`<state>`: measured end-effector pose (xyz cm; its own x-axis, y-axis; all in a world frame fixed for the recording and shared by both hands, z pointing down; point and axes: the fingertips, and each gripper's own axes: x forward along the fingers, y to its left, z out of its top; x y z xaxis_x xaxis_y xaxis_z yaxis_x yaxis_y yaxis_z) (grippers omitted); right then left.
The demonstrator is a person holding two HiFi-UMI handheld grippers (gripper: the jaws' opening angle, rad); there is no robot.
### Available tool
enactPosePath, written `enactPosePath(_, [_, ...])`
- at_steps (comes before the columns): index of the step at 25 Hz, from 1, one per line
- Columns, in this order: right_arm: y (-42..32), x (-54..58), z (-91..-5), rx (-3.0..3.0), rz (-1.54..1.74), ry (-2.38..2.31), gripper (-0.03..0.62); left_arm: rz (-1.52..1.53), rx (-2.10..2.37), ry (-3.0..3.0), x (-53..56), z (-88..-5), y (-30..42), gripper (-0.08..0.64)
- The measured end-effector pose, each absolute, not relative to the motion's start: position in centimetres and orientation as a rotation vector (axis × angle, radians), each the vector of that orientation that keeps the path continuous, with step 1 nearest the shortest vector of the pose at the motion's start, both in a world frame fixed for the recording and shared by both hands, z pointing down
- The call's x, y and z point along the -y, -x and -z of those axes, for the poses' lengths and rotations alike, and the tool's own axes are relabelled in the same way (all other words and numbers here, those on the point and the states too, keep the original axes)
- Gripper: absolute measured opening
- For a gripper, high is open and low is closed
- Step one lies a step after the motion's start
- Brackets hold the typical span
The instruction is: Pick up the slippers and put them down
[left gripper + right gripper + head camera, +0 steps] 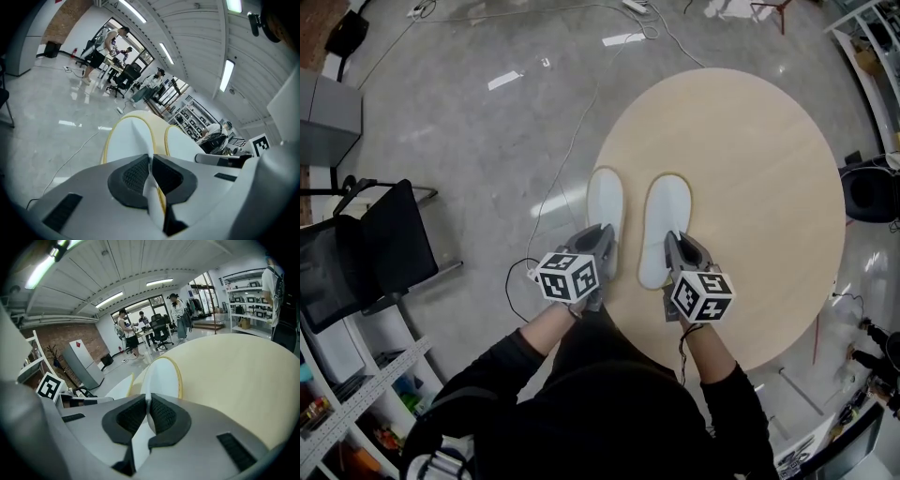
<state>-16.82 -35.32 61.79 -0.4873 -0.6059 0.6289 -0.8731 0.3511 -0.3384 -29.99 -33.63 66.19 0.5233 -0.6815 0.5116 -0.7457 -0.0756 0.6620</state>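
Note:
Two white slippers with thin yellow rims point away from me over the round wooden table (769,187). The left slipper (605,199) (125,140) hangs over the table's left edge, and my left gripper (602,246) (151,163) is shut on its heel end. Beside it, the right slipper (666,225) (161,376) is over the tabletop, with my right gripper (681,249) (148,401) shut on its heel end. In each gripper view the other slipper (185,143) (117,387) shows alongside. Whether the soles rest on the table I cannot tell.
A black chair (389,244) and shelving (356,394) stand at my left on the grey floor. A thin cable (567,169) runs across the floor toward the table. Another dark seat (872,192) sits at the table's right. People stand far off at desks (101,47).

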Motion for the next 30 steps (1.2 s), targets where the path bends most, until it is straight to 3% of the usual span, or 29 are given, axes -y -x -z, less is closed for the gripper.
enactPosePath(23, [17.6,39.3,-69.7,2.09,-1.13,-1.212,0.035,-0.198,1.058,-1.793,37.7,-70.8,27.1,0.031])
enactPosePath(25, [17.5,39.5,-69.7,2.092,-1.136,-1.213,0.053,-0.215,1.057,-1.805,37.7,-70.9,27.0,0.031])
enactPosePath(28, [17.2,39.7,-69.7,2.085,-1.123,-1.246,0.166,-0.239,1.072,-1.81,37.6,-70.9,26.9,0.038])
enactPosePath(30, [16.9,39.7,-69.4,2.086,-1.116,-1.262,0.19,-0.254,1.091,-1.802,37.5,-71.0,27.0,0.128])
